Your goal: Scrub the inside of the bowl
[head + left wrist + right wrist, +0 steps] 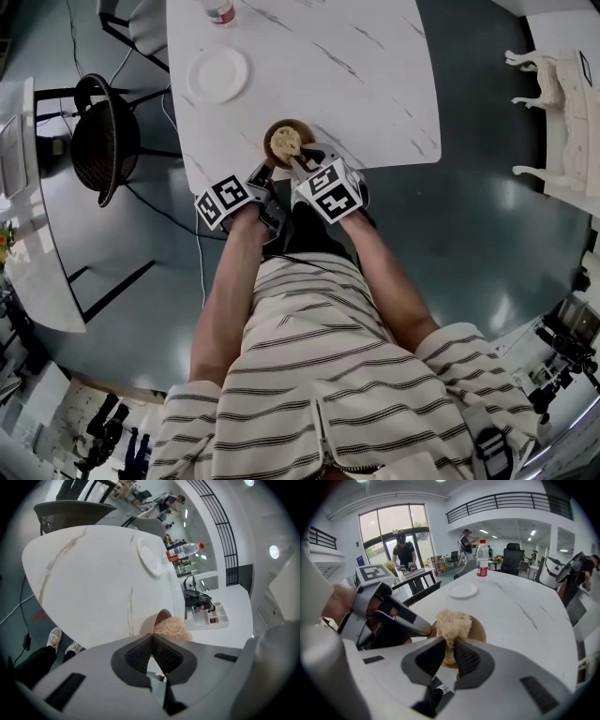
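Brown wooden bowl [478, 629], small & round, sits on the white marble-look table [319, 66] right at its near edge, just in front of the person. Inside it is a pale straw-coloured fibrous scrub pad [452, 620], bulging above the rim. Right gripper [450, 641] has its jaws nearly together, pinching the pad's near end, w/ the pad resting down in the bowl. Left gripper [152, 637] comes in at the bowl's left side, jaws drawn together on the thin rim as far as both gripper views show, so it looks to be steadying the bowl.

Handling, as a guess: the bowl looks light, stiff, thin-walled & smooth inside. It would prob. slide or tip on the slick tabletop if pushed w/o a hold, and it's close to the edge, so the rim pinch matters. The rim is the sensible place to grip; the wall is too curved elsewhere. The scrub pad looks soft & springy and squashes under the jaws. Best held high up, so the loose fibres do the rubbing, not the jaw tips.

Step in hand looks like the scrub itself — pad against the inner wall.

Farther out: a white round plate [217, 75] mid-table and a clear plastic bottle w/ red cap [482, 557] at the far end, both well apart from the bowl. A black mesh chair [103, 141] stands beside the table, on the left.
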Available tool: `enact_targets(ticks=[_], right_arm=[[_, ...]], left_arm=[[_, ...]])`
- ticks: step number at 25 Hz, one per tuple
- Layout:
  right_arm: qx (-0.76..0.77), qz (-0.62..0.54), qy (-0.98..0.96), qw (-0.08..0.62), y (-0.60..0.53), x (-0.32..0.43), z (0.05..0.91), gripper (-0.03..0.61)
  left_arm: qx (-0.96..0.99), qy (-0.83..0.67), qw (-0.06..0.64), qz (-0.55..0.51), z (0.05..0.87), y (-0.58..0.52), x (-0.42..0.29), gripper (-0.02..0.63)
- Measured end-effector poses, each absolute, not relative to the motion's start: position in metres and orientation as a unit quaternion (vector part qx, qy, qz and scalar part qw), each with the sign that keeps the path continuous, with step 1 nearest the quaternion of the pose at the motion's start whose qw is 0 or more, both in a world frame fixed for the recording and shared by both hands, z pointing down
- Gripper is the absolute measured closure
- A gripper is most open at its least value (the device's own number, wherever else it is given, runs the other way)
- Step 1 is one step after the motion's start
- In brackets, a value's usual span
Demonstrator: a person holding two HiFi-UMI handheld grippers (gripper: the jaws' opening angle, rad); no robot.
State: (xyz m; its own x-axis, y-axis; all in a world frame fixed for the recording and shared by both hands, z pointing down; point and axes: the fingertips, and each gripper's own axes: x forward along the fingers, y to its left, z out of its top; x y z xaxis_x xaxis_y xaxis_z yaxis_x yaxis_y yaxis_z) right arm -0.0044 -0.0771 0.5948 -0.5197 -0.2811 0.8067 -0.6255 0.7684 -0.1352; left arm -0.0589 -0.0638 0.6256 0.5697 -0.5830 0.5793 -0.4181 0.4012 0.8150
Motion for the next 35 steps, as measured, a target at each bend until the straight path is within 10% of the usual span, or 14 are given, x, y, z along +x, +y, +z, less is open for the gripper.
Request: enact_targets(ticks=[35], right_arm=[[0.314,0.24,-0.833,0.387,-0.115,0.001,0.592,0.515]], left_arm=[[0.564,-0.451,0.691,-0.037,0.625,-0.062,-0.054,0.606]])
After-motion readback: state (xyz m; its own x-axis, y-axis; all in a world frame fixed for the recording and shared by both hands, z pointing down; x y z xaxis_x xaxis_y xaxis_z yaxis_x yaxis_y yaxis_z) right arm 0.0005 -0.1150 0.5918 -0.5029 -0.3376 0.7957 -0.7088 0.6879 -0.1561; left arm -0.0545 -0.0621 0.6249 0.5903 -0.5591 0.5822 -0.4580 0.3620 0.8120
